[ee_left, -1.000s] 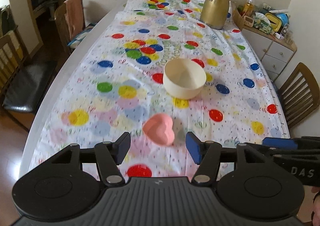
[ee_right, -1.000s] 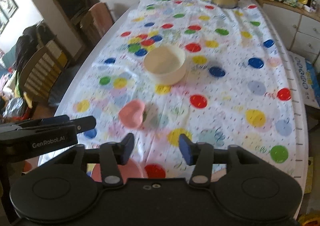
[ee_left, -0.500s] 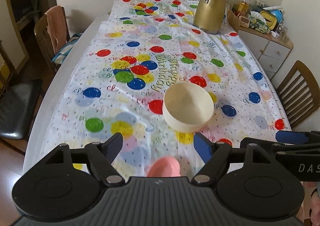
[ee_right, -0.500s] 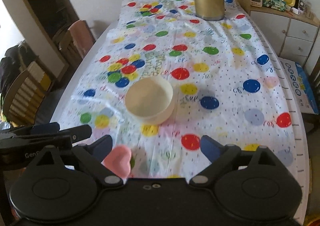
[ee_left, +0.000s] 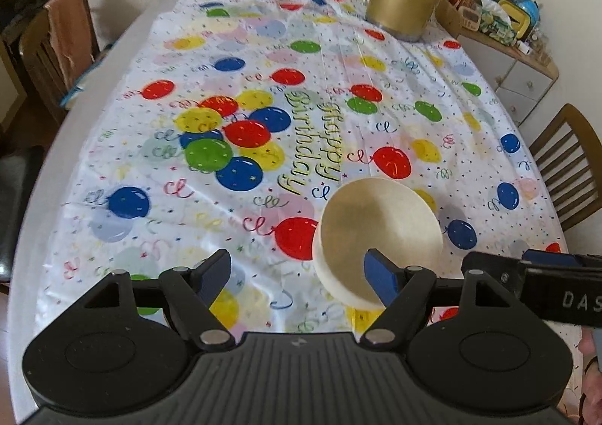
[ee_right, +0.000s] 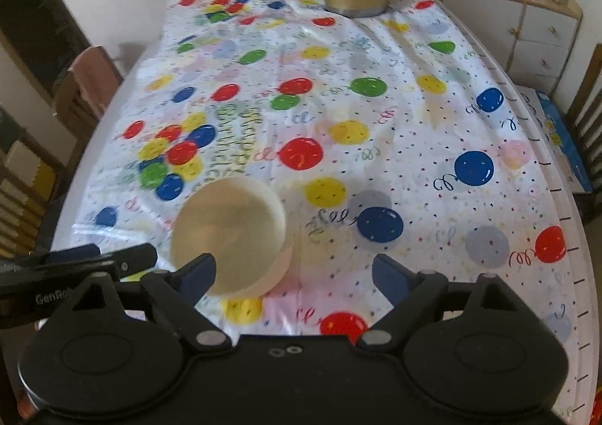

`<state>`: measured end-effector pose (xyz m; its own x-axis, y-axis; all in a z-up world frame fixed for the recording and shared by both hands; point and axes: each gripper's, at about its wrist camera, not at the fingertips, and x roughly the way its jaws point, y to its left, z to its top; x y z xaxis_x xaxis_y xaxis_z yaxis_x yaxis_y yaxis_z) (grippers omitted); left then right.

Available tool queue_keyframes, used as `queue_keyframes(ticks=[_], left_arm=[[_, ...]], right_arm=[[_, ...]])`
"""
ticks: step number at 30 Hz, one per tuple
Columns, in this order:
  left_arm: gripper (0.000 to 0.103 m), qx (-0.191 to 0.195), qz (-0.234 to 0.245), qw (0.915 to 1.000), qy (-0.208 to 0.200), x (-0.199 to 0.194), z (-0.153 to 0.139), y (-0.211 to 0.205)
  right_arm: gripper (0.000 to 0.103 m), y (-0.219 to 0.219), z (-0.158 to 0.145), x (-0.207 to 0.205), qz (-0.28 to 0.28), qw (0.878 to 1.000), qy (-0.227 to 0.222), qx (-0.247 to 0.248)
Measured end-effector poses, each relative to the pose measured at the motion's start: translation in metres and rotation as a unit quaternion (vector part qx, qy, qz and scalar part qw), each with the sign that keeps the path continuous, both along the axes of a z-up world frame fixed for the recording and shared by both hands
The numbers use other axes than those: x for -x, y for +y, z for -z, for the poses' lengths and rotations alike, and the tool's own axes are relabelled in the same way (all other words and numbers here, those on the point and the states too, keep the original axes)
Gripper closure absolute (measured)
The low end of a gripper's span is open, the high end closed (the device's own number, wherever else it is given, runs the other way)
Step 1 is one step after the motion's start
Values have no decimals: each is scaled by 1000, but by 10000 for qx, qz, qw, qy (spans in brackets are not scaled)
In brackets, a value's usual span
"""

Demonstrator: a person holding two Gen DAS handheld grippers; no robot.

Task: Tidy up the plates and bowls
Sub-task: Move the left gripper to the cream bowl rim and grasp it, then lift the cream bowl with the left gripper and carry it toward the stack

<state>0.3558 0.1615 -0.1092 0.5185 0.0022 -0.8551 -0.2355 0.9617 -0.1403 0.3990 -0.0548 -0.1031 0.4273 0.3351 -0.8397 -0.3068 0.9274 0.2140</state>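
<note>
Sitting just ahead of both claws, the cream bowl (ee_left: 380, 233) looks empty. The left gripper (ee_left: 297, 272) is spread wide, grasping nothing; the right gripper's (ee_right: 293, 274) jaws are closing, nothing between them.

Left gripper (ee_left: 297, 274): matte black plastic body, ribbed centre panel, two round disc housings at seven and five o'clock, silver rivets on the linkage arms, blue rubber pads (ee_left: 380, 276) on the fingertips. Right gripper (ee_right: 293, 274): same black shell, smooth centre with two small ringed holes, silver pivots, blue pads (ee_right: 389, 280). White lettering on each tool's black side bar: "DAS" at three o'clock, "GenRob" at nine.
</note>
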Motion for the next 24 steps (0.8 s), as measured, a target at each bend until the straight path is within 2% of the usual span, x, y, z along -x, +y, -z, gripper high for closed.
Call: queue_keyframes(ticks=[8,13,18,20,23,24], left_arm=[[25,-18,138,9999,96,-29,25,-2],[27,-32,156,9998,129,-39,33,-2],[55,106,136,9996,222,-44,40,-2],[68,95,143,9995,251,-45,42,-3],[76,95,120,9995,262,-46,45,-5],[79,107,109,9995,266,-47,46,-5]], right_arm=[[33,12,25,-22,112,9996,192,198],[54,20,37,-29,69,9993,326,192],[71,26,43,-31,28,9991,406,117],[73,28,45,-31,39,9990,428,94],[87,30,46,-32,39,9988,469,110],[88,30,46,-32,61,9988,480,124]])
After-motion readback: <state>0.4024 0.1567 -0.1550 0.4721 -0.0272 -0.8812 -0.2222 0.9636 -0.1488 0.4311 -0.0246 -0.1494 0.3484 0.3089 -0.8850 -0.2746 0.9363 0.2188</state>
